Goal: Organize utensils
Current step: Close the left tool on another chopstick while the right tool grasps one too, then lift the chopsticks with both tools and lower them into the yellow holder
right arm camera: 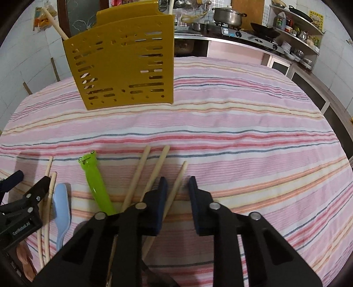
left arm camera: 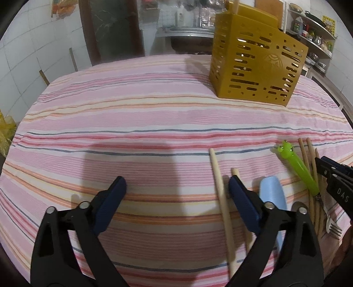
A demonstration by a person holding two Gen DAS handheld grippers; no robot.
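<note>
Striped tablecloth (right arm camera: 242,132); beyond it, steel pot (right arm camera: 228,16) on gas stove (right arm camera: 253,36)

Wide bare stretch of striped tablecloth (left arm camera: 136,114) is lying open between the utensil row and the yellow slotted utensil holder (left arm camera: 257,64), which is standing upright at the far side as the only tall obstacle. Near edge is crowding up: chopsticks (right arm camera: 138,174), frog-handled green utensil (right arm camera: 94,187) and light blue spoon (right arm camera: 62,205) are lying close together, and the left gripper (left arm camera: 176,187) is sitting over two more chopsticks (left arm camera: 220,194). Right of the right gripper (right arm camera: 177,187) the cloth is running open to the table edge.
</note>
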